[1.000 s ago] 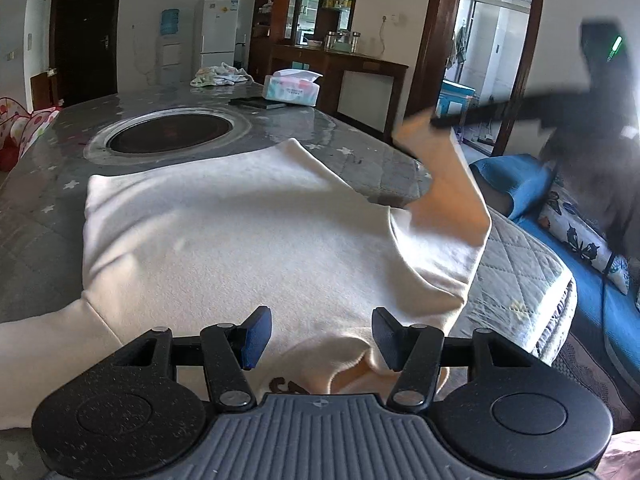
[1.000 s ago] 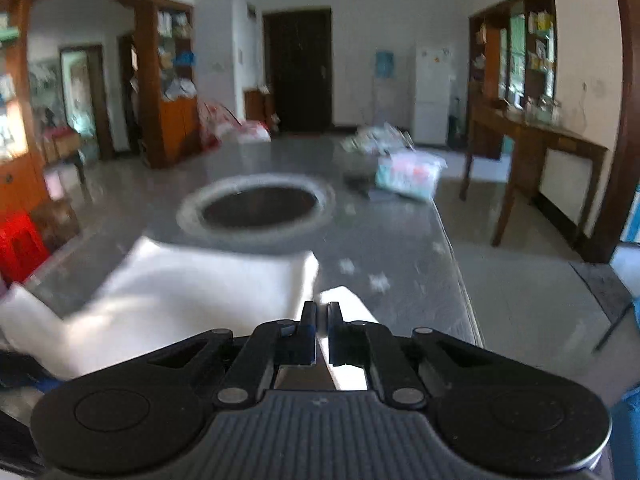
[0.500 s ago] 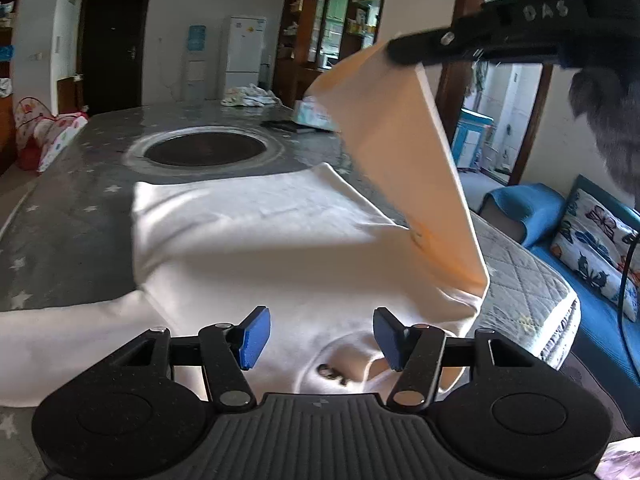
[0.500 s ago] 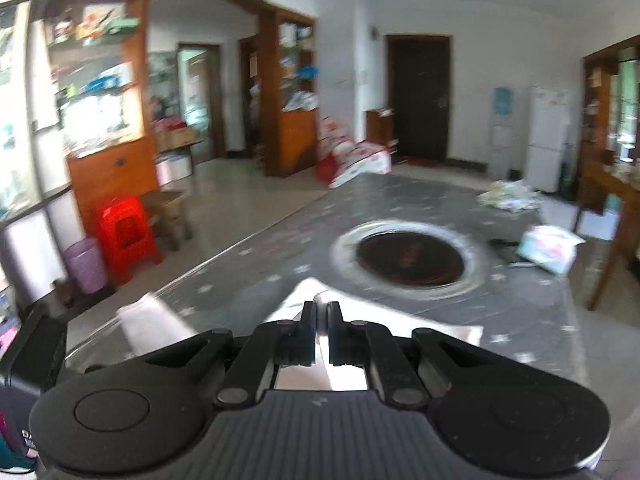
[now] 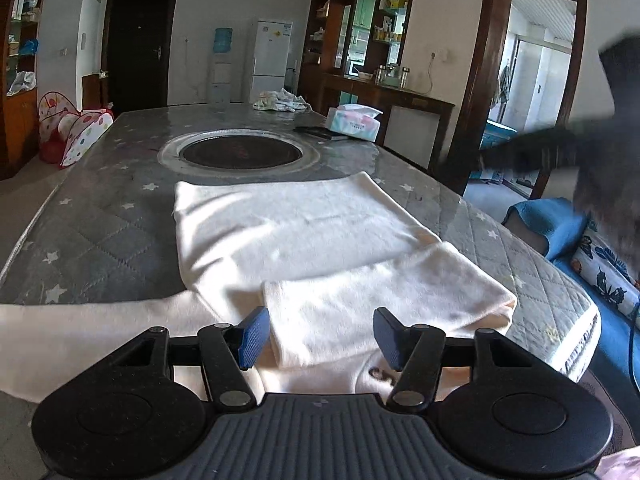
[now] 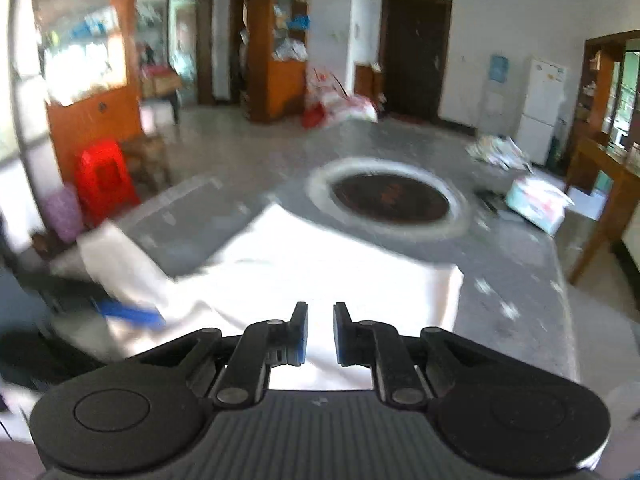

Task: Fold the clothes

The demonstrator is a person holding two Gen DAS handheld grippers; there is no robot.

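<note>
A cream sweatshirt (image 5: 288,232) lies flat on the grey quilted table (image 5: 96,240). Its right sleeve (image 5: 384,296) is folded across the chest; its left sleeve (image 5: 80,332) stretches out to the left. My left gripper (image 5: 316,336) is open and empty, just above the garment near its collar. My right gripper (image 6: 319,332) is open with a narrow gap, empty, above the sweatshirt (image 6: 320,264). It also shows in the left wrist view as a dark blur (image 5: 532,152) off the table's right side. The right wrist view is motion-blurred.
A round black hotplate (image 5: 240,152) is set in the table beyond the garment. A tissue box (image 5: 354,122) and a bundle of cloth (image 5: 280,101) sit at the far end. A blue sofa (image 5: 560,224) stands to the right.
My right gripper carried the right sleeve over the chest, let it go and opened, then pulled back to the right. The sleeve now lies flat. The left gripper stayed open.
</note>
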